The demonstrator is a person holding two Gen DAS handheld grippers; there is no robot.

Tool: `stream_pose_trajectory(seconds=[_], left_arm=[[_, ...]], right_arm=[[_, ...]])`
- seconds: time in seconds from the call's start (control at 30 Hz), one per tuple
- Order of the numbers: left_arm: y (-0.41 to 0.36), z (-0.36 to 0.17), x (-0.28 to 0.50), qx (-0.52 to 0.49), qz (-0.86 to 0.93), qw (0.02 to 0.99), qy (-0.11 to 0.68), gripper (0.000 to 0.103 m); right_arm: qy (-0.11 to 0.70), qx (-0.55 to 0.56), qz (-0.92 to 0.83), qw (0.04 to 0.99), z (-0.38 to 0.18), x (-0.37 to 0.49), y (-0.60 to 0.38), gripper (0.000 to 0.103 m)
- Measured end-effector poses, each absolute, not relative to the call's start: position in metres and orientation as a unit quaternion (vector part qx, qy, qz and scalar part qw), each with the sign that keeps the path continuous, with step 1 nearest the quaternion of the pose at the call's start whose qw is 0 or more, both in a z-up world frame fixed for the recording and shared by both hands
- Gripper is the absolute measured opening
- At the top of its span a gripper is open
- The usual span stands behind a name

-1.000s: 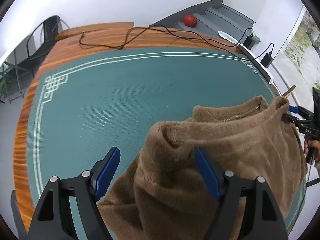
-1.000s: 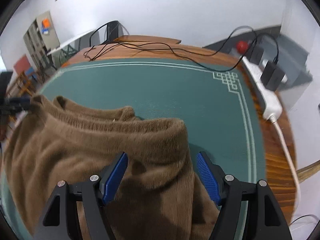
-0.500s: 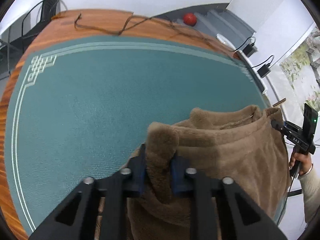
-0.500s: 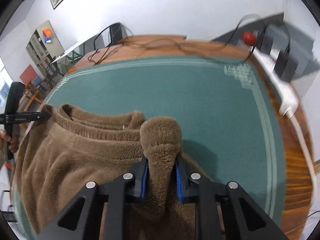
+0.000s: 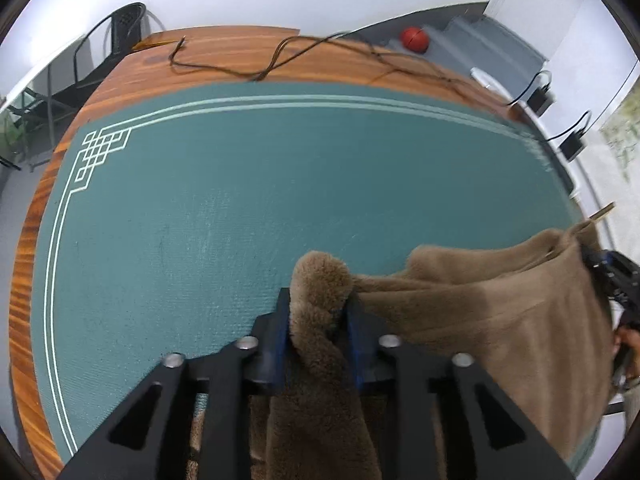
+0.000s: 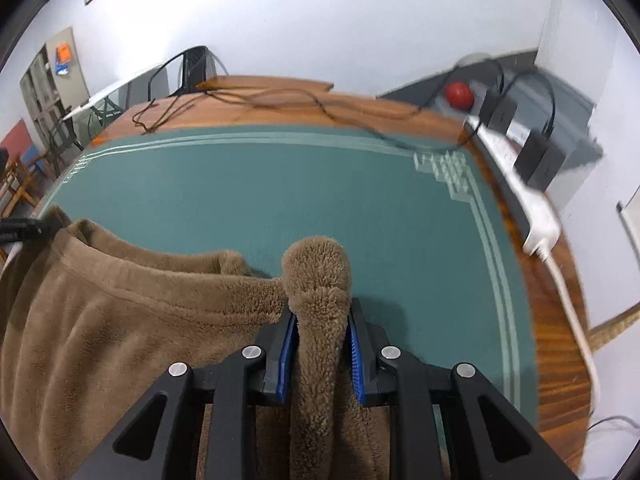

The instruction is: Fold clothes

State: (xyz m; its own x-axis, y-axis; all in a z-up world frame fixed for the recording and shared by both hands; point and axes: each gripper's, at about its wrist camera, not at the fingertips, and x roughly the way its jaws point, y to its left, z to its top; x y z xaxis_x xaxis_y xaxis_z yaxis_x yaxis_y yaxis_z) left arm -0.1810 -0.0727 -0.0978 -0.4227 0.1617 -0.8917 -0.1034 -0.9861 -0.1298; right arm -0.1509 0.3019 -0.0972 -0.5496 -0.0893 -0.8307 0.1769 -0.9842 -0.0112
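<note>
A brown fleece garment (image 5: 492,320) hangs stretched between my two grippers above the green mat (image 5: 240,200). My left gripper (image 5: 318,312) is shut on one bunched end of its ribbed top edge. My right gripper (image 6: 320,320) is shut on the other end of the garment (image 6: 120,320). In the left wrist view the right gripper (image 5: 612,276) shows at the far right, holding the fabric. In the right wrist view the left gripper's tip (image 6: 24,228) shows at the far left edge. The garment's lower part is hidden below both views.
The green mat (image 6: 320,192) lies on a wooden table (image 5: 240,56). Dark cables (image 5: 280,64) run along the far table edge. A white power strip (image 6: 520,188) with black adapters lies on the right side. A red ball (image 5: 415,38) and a black chair (image 5: 116,40) stand beyond the table.
Both grippers were open around the garment's top edge a second ago. They have shut on it and lifted it, pulling the edge taut between them.
</note>
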Motion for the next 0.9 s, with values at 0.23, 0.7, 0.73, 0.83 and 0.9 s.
stream_pose_trajectory(seconds=[0.23, 0.7, 0.73, 0.83, 0.9], left_arm=[[-0.089, -0.083, -0.173, -0.529, 0.847, 0.033, -0.029, 0.080], [-0.037, -0.053, -0.101, -0.503, 0.860, 0.082, 0.034, 0.081], [-0.036, -0.061, -0.102, -0.509, 0.856, 0.077, 0.038, 0.081], [-0.040, -0.084, -0.107, -0.530, 0.845, 0.059, 0.037, 0.081], [-0.047, -0.097, -0.110, -0.538, 0.841, 0.055, 0.028, 0.082]], right_arm=[[0.034, 0.452, -0.890, 0.053, -0.077, -0.139, 0.317, 0.067], [0.033, 0.447, -0.884, 0.136, -0.060, -0.067, 0.270, 0.073], [0.032, 0.456, -0.879, 0.134, -0.067, -0.068, 0.269, 0.073], [0.029, 0.480, -0.869, 0.116, -0.090, -0.076, 0.275, 0.073], [0.028, 0.494, -0.862, 0.106, -0.107, -0.078, 0.283, 0.073]])
